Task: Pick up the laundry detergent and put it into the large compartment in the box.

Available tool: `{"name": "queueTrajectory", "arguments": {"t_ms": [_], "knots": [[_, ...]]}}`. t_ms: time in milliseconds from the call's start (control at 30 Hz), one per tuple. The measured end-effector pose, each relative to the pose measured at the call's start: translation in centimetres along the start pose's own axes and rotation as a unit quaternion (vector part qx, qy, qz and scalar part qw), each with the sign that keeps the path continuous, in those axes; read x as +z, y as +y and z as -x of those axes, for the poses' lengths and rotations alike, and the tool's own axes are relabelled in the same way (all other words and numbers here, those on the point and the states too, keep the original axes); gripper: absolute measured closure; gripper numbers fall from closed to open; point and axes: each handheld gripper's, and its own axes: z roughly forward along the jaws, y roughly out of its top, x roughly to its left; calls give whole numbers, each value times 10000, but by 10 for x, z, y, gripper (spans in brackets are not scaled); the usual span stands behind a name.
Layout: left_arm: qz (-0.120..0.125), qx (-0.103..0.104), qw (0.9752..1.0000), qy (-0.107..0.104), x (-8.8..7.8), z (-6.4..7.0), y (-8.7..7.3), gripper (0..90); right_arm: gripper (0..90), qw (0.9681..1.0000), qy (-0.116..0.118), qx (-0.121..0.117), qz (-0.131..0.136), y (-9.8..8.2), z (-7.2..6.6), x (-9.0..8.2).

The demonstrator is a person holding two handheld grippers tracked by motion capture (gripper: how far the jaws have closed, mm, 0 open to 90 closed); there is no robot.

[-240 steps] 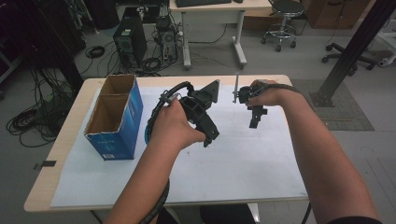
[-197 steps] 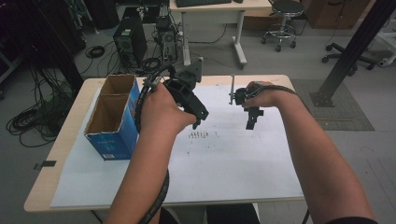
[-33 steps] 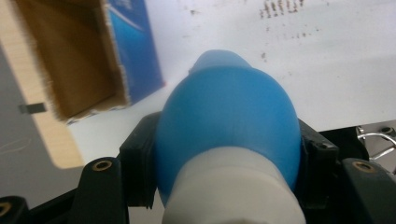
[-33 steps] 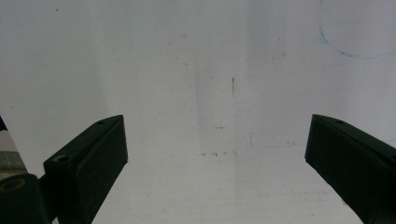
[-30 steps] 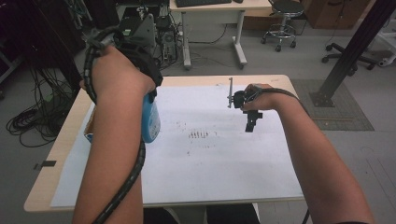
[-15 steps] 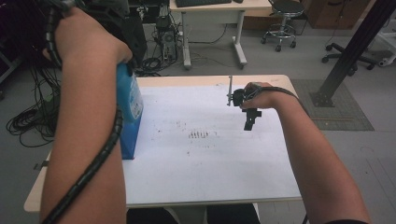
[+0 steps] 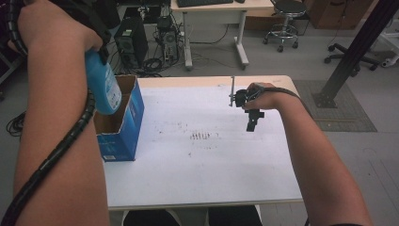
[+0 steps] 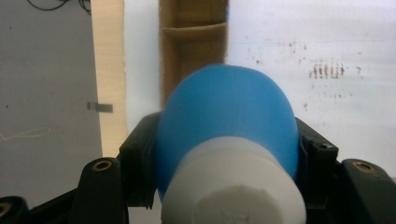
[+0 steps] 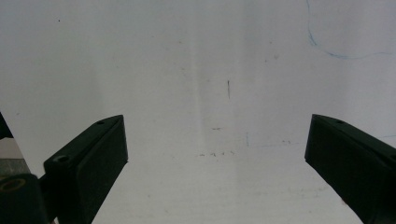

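A blue bottle (image 7: 101, 87) with a white cap (image 8: 233, 186) hangs above the open blue cardboard box (image 7: 123, 128) at the table's left side. My left gripper (image 7: 99, 46) is shut on it, and its black jaws press both sides of the bottle body (image 8: 229, 126) in the left gripper view. The box's brown inside (image 8: 194, 51) lies below the bottle. My right gripper (image 7: 253, 120) rests near the table's far right, pointing down at the white tabletop (image 9: 210, 70). It is open, its jaws wide apart with nothing between them.
A row of small dark marks (image 7: 203, 136) lies mid-table. A thin metal post (image 7: 232, 90) stands at the far edge beside the right hand. Behind the table are a desk (image 7: 211, 9), computer towers (image 7: 127, 40) and office chairs (image 7: 284, 19).
The left hand has risen and drawn left towards the camera, carrying the blue bottle up above the box. The right hand and its gripper have kept still.
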Motion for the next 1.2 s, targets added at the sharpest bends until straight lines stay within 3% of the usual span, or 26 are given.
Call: {"name": "queueTrajectory", "arguments": {"t_ms": [100,633,833,1033,1200], "knots": [[-23,-81,10000,4,8,-5,3,378,57,10000,-5,19,-11,0,-1,-1],[-81,-103,9999,-4,55,-26,8,377,57,10000,-50,54,-11,-7,-6,-5],[-122,-65,9999,104,78,-28,9,377,60,10000,-41,34,7,-6,-7,-4],[-139,-49,9999,-14,97,-30,10,377,59,10000,-51,43,17,-8,-8,-4],[-211,-27,9998,22,112,-32,11,377,58,9999,-53,85,4,-9,-7,-5]]}}
